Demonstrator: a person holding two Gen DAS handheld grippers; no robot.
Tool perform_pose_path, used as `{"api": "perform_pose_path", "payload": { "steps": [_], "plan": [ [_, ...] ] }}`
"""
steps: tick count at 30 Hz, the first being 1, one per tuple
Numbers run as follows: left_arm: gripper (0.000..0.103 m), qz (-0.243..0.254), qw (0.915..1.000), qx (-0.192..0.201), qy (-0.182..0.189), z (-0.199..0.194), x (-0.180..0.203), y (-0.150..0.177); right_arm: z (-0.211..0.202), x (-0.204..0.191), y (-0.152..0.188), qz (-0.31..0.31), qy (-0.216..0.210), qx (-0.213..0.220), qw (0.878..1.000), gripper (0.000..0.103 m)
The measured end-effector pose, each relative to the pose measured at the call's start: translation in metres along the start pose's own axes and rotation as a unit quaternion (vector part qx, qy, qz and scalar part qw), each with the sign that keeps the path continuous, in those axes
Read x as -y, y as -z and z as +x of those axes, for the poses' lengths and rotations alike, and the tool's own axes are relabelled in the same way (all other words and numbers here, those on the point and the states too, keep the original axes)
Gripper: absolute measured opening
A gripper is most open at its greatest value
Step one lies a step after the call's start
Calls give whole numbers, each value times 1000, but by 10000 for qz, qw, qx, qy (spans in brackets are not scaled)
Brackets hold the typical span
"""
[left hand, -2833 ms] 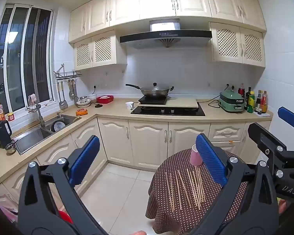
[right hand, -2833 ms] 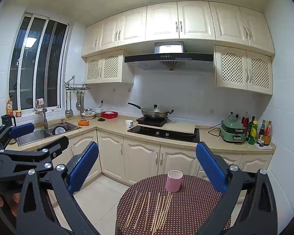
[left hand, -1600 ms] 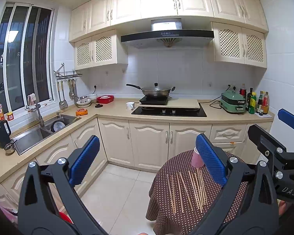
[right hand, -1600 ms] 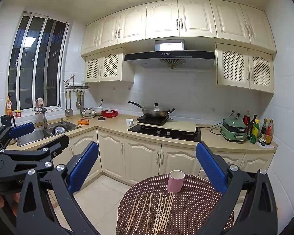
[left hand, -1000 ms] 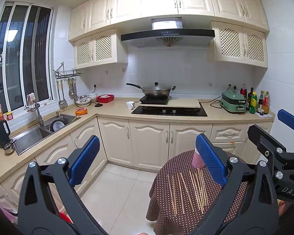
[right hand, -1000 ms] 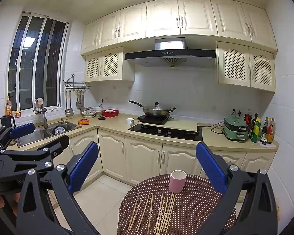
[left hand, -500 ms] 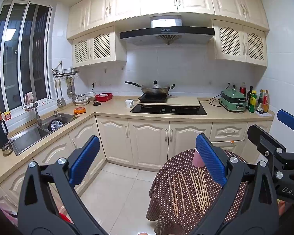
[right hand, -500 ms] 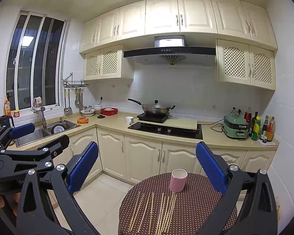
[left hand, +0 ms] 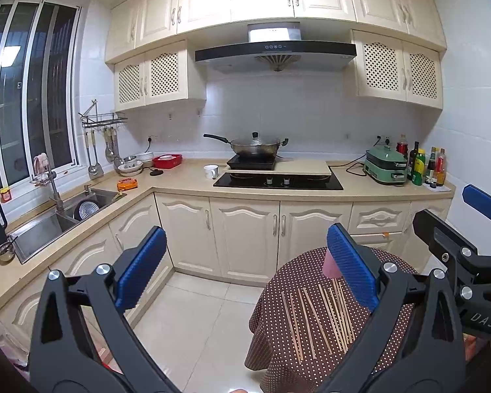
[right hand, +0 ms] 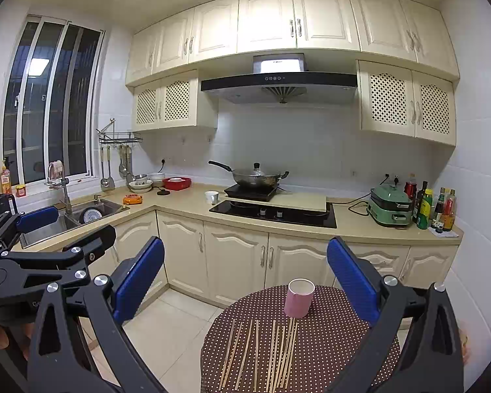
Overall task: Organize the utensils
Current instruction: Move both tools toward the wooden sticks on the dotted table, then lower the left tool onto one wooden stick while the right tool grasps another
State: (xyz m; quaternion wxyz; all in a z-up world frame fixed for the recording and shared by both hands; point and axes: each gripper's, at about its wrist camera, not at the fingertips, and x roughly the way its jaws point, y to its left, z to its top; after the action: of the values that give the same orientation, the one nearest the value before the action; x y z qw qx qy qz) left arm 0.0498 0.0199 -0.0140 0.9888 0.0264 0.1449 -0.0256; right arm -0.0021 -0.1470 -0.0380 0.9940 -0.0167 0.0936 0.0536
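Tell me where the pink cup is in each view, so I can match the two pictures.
Left wrist view: the pink cup is low and right of centre, half hidden behind the left claw's right finger.
Right wrist view: the cup is low, slightly right of centre, in full view.
Shared landmark: the dotted table, with chopsticks lying in front of the cup.

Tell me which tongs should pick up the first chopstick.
Right, probably. The right tongs look straight at the chopsticks and cup. The left tongs sit off to the side, with the chopsticks at their right finger.
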Motion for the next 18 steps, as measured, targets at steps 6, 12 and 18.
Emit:
{"api": "perform_pose_path", "payload": {
  "steps": [6,12,18],
  "plan": [
    [97,45,9998,-148,129,19,-2,4,12,0,3,36,105,-180,9998,96],
    [97,106,9989,-378,271,50,3,11,38,10,10,172,133,-489,9986,96],
    [97,182,9936,-1012,463,106,14,27,82,32,28,453,182,-992,9939,96]
  ]
}}
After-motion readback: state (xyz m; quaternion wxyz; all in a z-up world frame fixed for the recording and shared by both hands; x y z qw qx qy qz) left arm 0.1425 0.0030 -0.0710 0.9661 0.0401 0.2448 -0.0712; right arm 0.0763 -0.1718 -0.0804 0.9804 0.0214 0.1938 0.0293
